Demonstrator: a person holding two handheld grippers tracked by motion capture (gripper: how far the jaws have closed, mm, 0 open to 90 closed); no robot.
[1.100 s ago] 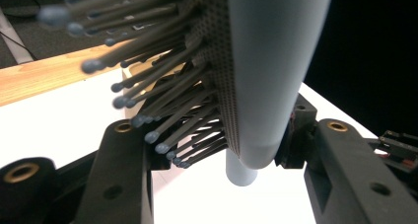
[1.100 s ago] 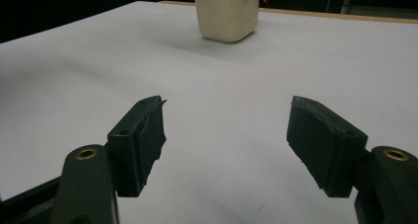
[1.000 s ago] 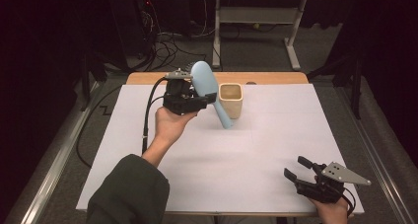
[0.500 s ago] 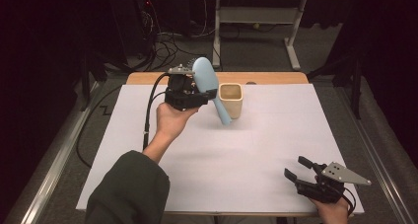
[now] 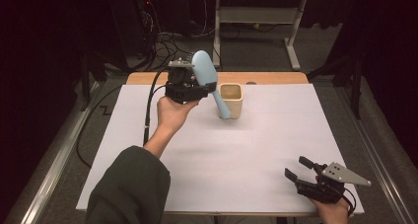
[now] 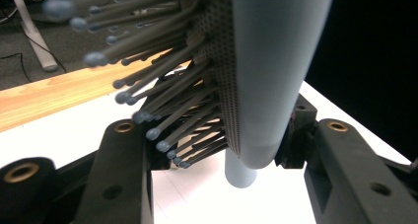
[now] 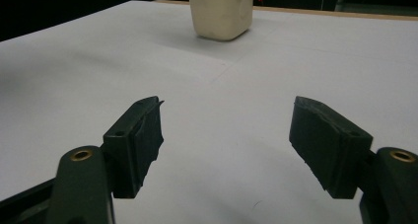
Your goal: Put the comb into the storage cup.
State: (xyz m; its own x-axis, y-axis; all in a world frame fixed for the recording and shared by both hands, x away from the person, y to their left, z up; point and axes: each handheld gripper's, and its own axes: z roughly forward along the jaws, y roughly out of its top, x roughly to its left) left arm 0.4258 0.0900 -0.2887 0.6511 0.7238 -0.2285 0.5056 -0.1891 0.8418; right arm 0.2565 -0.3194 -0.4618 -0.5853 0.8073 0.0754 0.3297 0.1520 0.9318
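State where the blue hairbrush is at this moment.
In the high view the blue hairbrush is clamped in the left gripper, raised at the far left-centre of the table, its handle angling down beside the beige cup.

A lab-like recording room: a paper-covered worktop (image 5: 246, 155), loose cables (image 5: 170, 44) on the floor at 11 o'clock, a bare metal frame (image 5: 256, 17) at 12 o'clock.

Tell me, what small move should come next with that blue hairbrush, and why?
Probably shift the left gripper a little rightward so the handle tip clears the rim, then lower it. The light-blue hairbrush is clamped at its head, its handle slanting down in front of the beige cup, whose mouth is open. The right gripper rests open, far off.
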